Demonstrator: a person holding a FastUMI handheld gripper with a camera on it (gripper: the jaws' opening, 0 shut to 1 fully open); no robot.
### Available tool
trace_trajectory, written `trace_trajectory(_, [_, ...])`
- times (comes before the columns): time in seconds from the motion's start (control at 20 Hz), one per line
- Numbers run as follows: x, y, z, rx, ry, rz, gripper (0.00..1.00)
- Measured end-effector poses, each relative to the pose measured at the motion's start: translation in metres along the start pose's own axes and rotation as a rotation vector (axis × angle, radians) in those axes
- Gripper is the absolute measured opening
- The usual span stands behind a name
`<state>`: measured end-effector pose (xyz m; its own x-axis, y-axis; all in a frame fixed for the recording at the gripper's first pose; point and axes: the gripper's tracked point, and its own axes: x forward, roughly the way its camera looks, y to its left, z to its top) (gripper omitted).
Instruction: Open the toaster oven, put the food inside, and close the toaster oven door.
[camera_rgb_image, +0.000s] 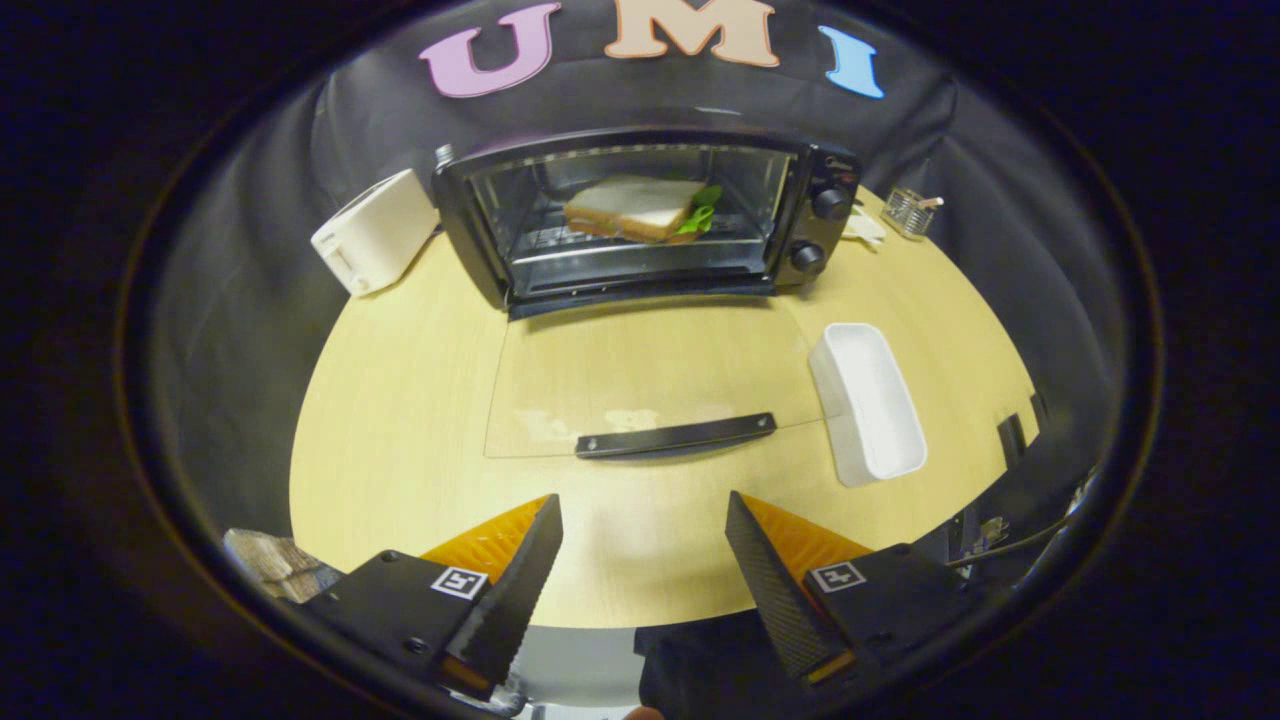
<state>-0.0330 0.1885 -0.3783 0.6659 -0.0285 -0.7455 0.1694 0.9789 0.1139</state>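
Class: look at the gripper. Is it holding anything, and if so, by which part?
Nothing is held. The gripper has its jaws wide apart over bare table, short of the door handle.

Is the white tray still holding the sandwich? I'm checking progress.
No: the sandwich lies on the rack inside the open toaster oven; the white tray is empty.

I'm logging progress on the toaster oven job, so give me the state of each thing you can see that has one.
toaster oven: open
glass door: folded flat down on the table, handle toward the tongs
sandwich: inside, on the rack
white tray: empty, right of the door
white toaster: left of the oven, slots look empty
tongs: open, holding nothing, short of the handle
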Motion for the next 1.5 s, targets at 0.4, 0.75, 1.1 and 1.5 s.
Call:
trace_trajectory(0.4, [0.042, 0.026, -0.004, -0.096, 0.018, 0.037, 1.00])
trace_trajectory(0.75, [0.057, 0.025, 0.009, -0.090, 0.004, 0.035, 1.00])
trace_trajectory(1.1, [0.025, 0.030, 0.045, -0.075, -0.090, 0.025, 1.00])
trace_trajectory(1.5, [-0.003, 0.032, 0.098, -0.144, -0.190, -0.022, 1.00])
